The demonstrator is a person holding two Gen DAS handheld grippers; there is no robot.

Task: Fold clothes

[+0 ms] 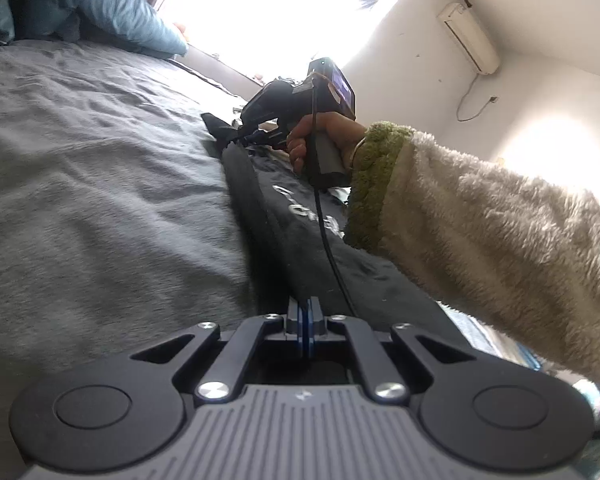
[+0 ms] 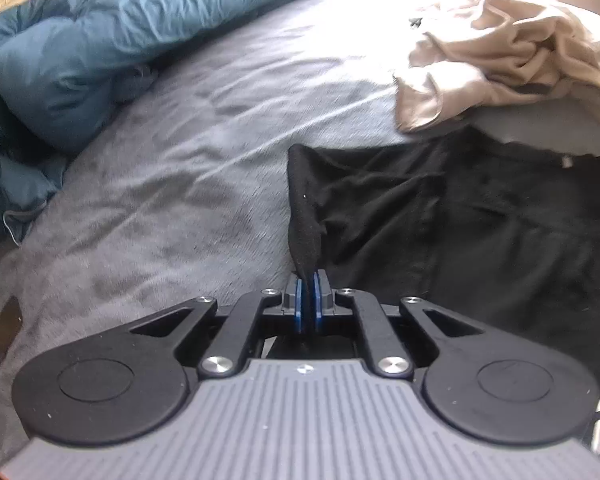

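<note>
Your right tool is clamped on a corner of the black garment, which lies on the grey bed. Left tool is pinched together at its near edge; whether it has cloth, can't tell. Soft, limp, light: take corners. Only the right view shows the beige cloth; only the left shows your right hand.

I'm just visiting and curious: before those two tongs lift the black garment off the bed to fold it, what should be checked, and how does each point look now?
1. Right tongs gripping the black garment: ok, a corner is pinched between the blue pads.
2. Left tongs gripping it too: cannot tell; shut at the garment's edge, no fabric visibly between them.
3. Cable clear of the garment: not ok, it trails across it.
4. Beige cloth off the garment: cannot tell.
5. Grey bedspread free for folding: ok.
</note>
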